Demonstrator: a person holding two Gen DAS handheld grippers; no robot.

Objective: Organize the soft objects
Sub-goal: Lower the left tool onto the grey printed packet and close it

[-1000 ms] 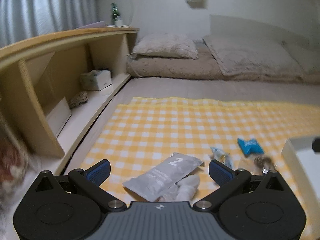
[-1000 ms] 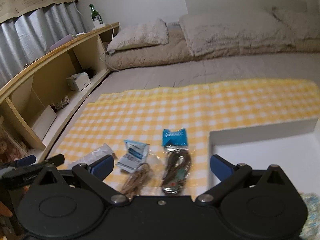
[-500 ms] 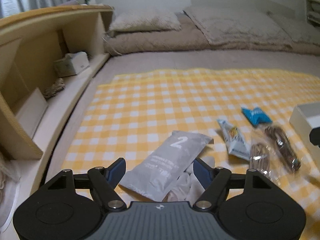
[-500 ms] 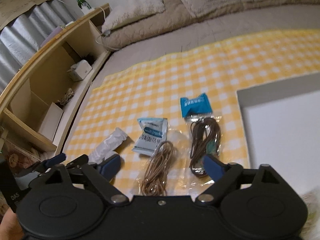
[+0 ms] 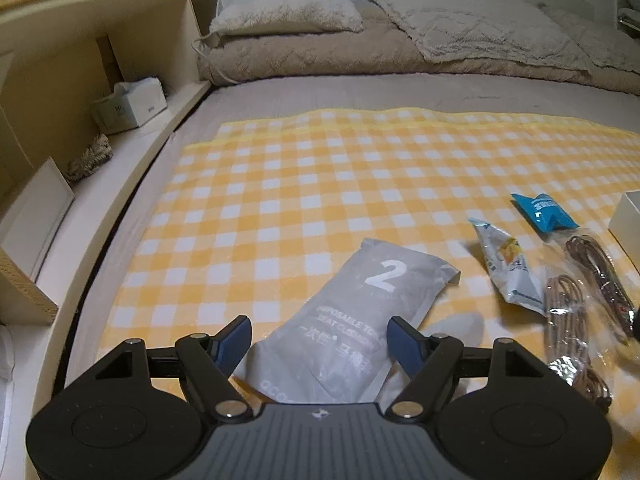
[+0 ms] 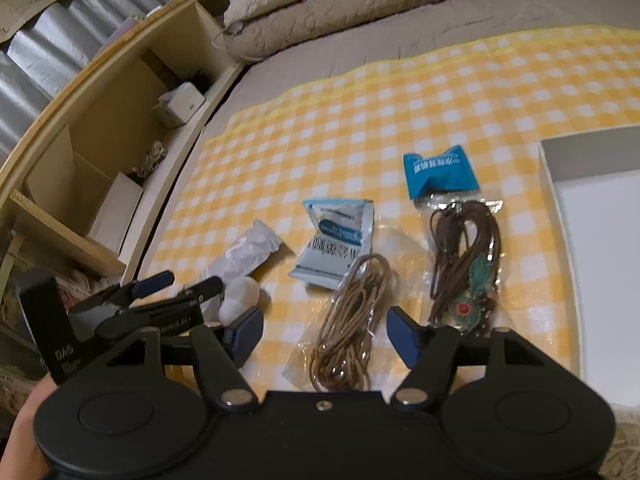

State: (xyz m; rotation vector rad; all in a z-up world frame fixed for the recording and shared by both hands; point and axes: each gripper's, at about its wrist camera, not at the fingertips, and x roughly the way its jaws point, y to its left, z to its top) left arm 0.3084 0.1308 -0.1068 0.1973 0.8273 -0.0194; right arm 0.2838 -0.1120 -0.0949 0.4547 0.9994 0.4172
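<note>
A grey packet marked "2" (image 5: pixel 372 308) lies on the yellow checked blanket (image 5: pixel 320 184), its near end between the pads of my left gripper (image 5: pixel 320 340), which do not press on it. In the right wrist view the same packet (image 6: pixel 248 256) shows beyond the left gripper (image 6: pixel 180 286). My right gripper (image 6: pixel 324 336) hovers over a clear bag of tan cord (image 6: pixel 348 316). Its jaws are closing, and the pads stand clear of the bag. Beside it lies a bag of brown cord (image 6: pixel 464 256) with a blue header.
A white open box (image 6: pixel 592 160) sits at the blanket's right edge. A wooden shelf unit (image 5: pixel 100 40) with a tissue box (image 5: pixel 132 104) runs along the left. Beige bedding (image 5: pixel 400 40) lies at the far end. A hand (image 6: pixel 24 420) shows at the lower left.
Both grippers have come down and forward toward the bags, which now look larger. Both pairs of jaws have narrowed from wide open. No bag has moved.
</note>
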